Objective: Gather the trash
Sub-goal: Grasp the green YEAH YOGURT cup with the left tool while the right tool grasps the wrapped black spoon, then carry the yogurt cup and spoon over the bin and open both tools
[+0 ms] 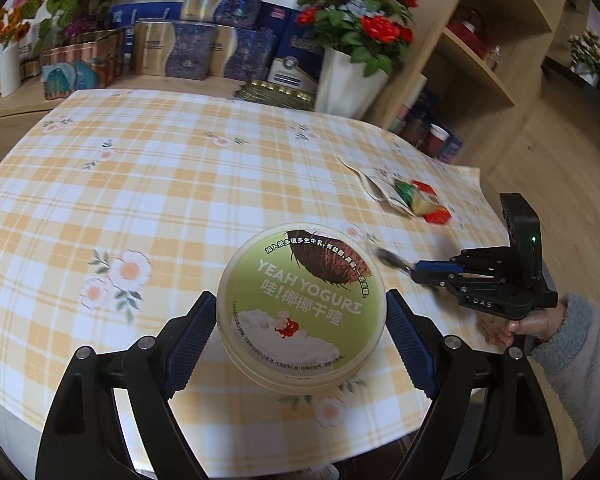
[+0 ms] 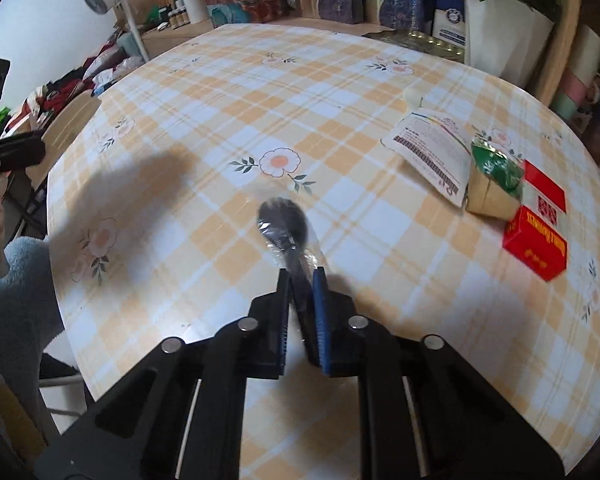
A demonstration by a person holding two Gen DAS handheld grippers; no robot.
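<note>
A round yogurt tub [image 1: 300, 308] with a cream rim and a green lid, printed "YEAH YOGURT" beside a coconut picture, is upright, lid on, between the blue pads of the left tool [image 1: 300, 336], above the checked table [image 1: 160, 184]. A black plastic spoon [image 2: 284, 228], sealed in a clear wrapper, is pinched by its handle in the right tool [image 2: 302, 280], bowl pointing away. Farther right on the table, three pieces lie close together: a flat white pouch [image 2: 428, 156], a crumpled tan wrapper with a green top [image 2: 494, 184], and a small red carton [image 2: 538, 236].
</note>
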